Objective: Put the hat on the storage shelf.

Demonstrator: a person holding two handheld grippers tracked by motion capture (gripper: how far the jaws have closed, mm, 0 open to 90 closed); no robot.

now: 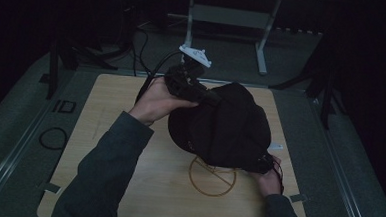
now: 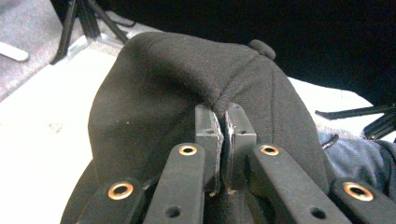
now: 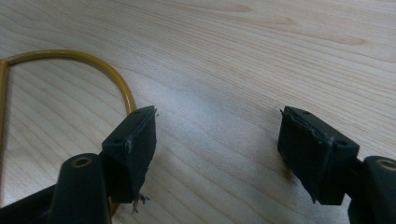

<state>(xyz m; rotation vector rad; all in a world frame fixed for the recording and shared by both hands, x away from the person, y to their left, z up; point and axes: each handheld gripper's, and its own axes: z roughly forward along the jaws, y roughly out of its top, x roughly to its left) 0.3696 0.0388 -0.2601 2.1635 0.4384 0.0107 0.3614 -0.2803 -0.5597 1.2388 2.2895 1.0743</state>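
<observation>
A person's left hand [image 1: 156, 100] holds the left gripper [image 1: 186, 80] against a black cap [image 1: 225, 125], lifted above the light wooden worktop [image 1: 110, 124]. A yellow wire ring stand [image 1: 212, 178] sits beneath the cap. The right hand [image 1: 270, 180] rests at the cap's lower right edge. A black cable loop [image 1: 53, 137] lies left of the worktop.

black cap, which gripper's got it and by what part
The left gripper is shut on the black cap, its fingers pinching a fold of the crown fabric. The right gripper is open, holding nothing.
</observation>
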